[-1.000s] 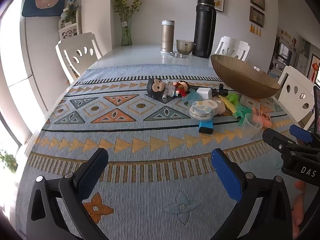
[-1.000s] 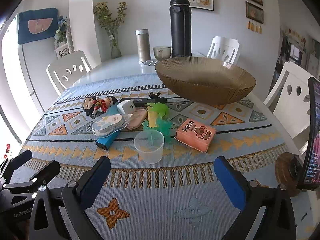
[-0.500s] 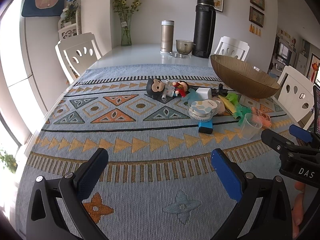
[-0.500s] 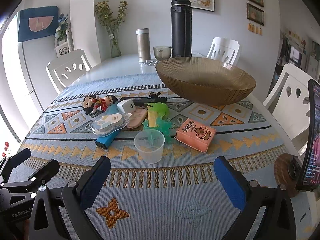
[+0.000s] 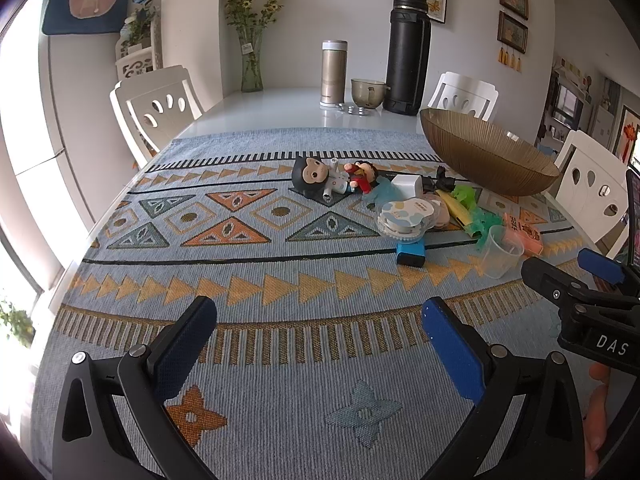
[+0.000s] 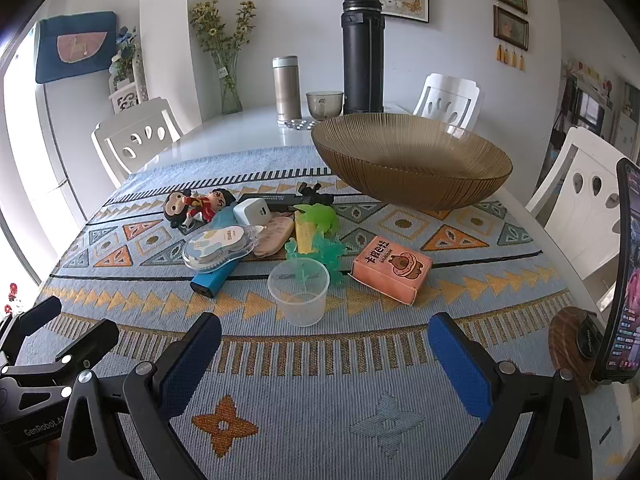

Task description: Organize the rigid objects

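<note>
Nothing on the cloth has shifted since a second ago, and both my claws hover where they were, low over the near edge of the woven blue patterned tablecloth (image 6: 304, 380). My left gripper (image 5: 320, 354) has its blue-padded fingers spread wide with nothing between them; my right gripper (image 6: 324, 364) is spread the same way, bare cloth in the gap.

Middle of the right wrist frame holds the clutter: a clear plastic measuring cup (image 6: 298, 292), smooth and upright, nearest me; just right of it a peach cardboard box with a bear print (image 6: 391, 274), lying flat. Behind the cup sit translucent green plastic toys (image 6: 324, 250), a yellow ridged corn piece (image 6: 303, 234) and a glossy correction-tape dispenser (image 6: 218, 246) resting on a blue lighter-shaped block (image 6: 212, 280). Farther left lie a monkey figurine (image 6: 178, 210) and a white cube charger (image 6: 250, 212). Upper right of centre stands a wide ribbed amber glass bowl (image 6: 412, 184), its inside bare, apart from the pile.
</note>
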